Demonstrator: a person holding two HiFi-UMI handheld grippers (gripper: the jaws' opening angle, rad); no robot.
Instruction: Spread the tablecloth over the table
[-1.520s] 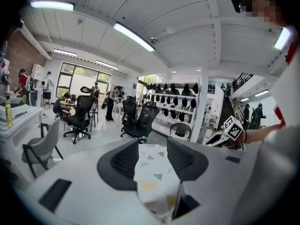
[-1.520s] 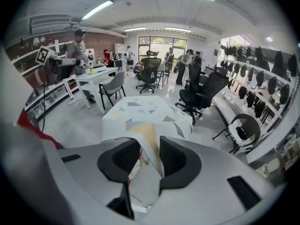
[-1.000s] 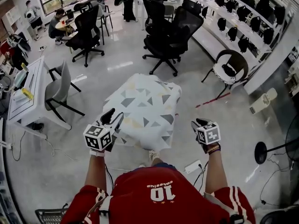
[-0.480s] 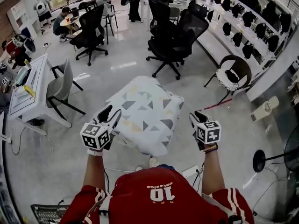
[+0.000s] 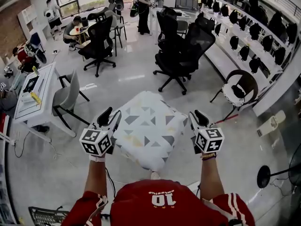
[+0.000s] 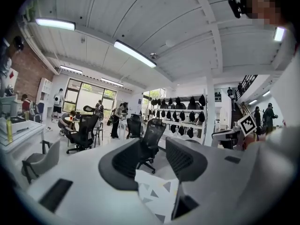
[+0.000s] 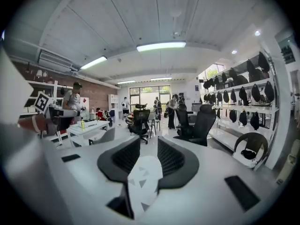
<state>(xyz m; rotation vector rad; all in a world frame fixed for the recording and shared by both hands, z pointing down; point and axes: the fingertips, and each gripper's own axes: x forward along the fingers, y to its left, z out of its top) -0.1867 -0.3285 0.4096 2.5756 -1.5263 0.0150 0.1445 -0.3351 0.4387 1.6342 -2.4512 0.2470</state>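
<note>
A white tablecloth (image 5: 148,126) printed with grey triangles covers the small table in front of me and hangs over its near edge. My left gripper (image 5: 110,116) hovers by the cloth's left edge, level. Its jaws are wide and closing, with nothing held between them. My right gripper (image 5: 197,118) hovers at the cloth's right edge, open and empty. In the left gripper view the cloth (image 6: 157,193) shows low in the gap of the left gripper (image 6: 157,158). The right gripper view shows the cloth (image 7: 143,177) below the right gripper (image 7: 149,151).
Black office chairs (image 5: 181,51) stand on the floor beyond the table. A grey chair (image 5: 66,95) and a white desk (image 5: 33,91) are at the left. A shelf of black bags (image 5: 244,32) and a round chair (image 5: 237,86) line the right. People (image 5: 75,27) are at the back.
Both grippers have lifted and now sit higher beside the cloth. The tablecloth stays draped on the table.
</note>
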